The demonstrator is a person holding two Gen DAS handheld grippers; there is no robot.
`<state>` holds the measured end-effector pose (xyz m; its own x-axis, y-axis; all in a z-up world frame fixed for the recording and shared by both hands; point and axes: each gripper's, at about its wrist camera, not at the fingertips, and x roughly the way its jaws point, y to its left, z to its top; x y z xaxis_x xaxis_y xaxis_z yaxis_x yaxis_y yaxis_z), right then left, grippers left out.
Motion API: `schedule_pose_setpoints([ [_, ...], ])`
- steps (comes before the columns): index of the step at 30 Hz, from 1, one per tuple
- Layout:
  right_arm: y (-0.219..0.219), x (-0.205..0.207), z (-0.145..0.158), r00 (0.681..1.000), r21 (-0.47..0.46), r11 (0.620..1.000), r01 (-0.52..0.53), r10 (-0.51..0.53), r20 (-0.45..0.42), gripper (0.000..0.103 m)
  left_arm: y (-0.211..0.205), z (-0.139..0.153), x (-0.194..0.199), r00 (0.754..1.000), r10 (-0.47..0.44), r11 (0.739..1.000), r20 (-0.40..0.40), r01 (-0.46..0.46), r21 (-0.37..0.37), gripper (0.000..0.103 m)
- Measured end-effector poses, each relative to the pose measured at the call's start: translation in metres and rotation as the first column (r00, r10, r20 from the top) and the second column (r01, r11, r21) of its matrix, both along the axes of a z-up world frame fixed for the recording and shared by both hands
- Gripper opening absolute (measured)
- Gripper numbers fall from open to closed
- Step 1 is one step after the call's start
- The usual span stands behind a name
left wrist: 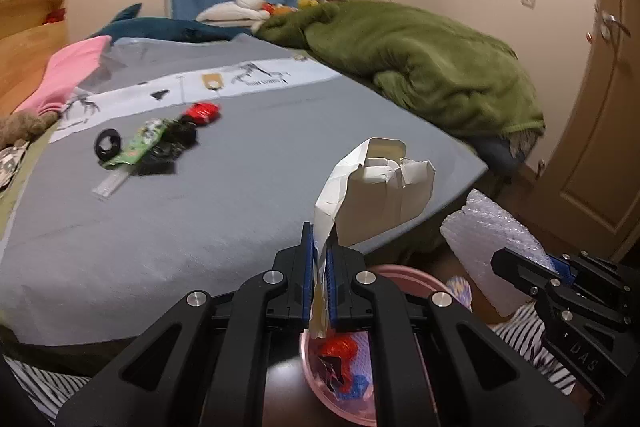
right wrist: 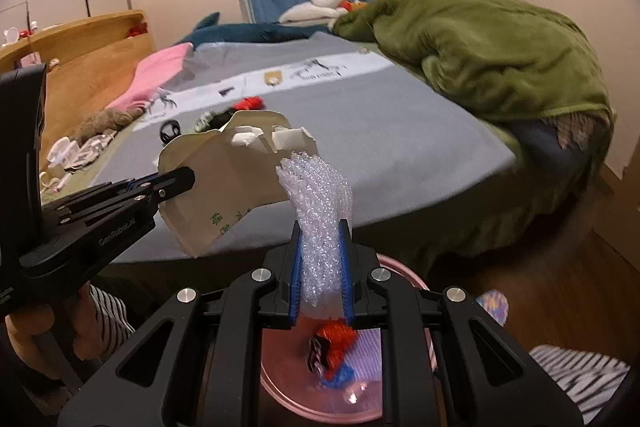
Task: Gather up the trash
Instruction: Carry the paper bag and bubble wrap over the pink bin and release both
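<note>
Two pieces of trash held over the bin — the drop comes next.

The torn paper box [left wrist: 384, 187] is pinched in the left gripper [left wrist: 319, 267] and the bubble wrap [right wrist: 320, 219] in the right gripper [right wrist: 321, 267], both above the pink bin [right wrist: 404, 271] beside the bed [left wrist: 200, 219]. Next, I judge, both need to spread their fingers over the bin — more wrappers [left wrist: 160, 143] wait on the bed.

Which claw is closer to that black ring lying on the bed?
Left. The left claw sits on the black ring's side; the right claw is beside it, farther from the ring.
</note>
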<state>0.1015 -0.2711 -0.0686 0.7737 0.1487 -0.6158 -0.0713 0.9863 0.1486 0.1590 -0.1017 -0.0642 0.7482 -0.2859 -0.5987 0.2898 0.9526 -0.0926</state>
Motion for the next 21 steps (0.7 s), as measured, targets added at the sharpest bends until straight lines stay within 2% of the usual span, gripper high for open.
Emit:
schedule_pose_setpoints([
  [8, -0.019, -0.007, -0.036, 0.994, 0.005, 0.998, 0.063, -0.062, -0.087, 0.016, -0.030, -0.033, -0.007, 0.996, -0.065, 0.994, -0.068, 0.071, 0.085, 0.006],
  [21, -0.018, 0.006, -0.084, 0.974, -0.001, 0.999, 0.037, -0.036, -0.226, 0.017, -0.044, -0.088, -0.001, 0.976, -0.076, 0.978, -0.202, 0.113, 0.174, 0.006],
])
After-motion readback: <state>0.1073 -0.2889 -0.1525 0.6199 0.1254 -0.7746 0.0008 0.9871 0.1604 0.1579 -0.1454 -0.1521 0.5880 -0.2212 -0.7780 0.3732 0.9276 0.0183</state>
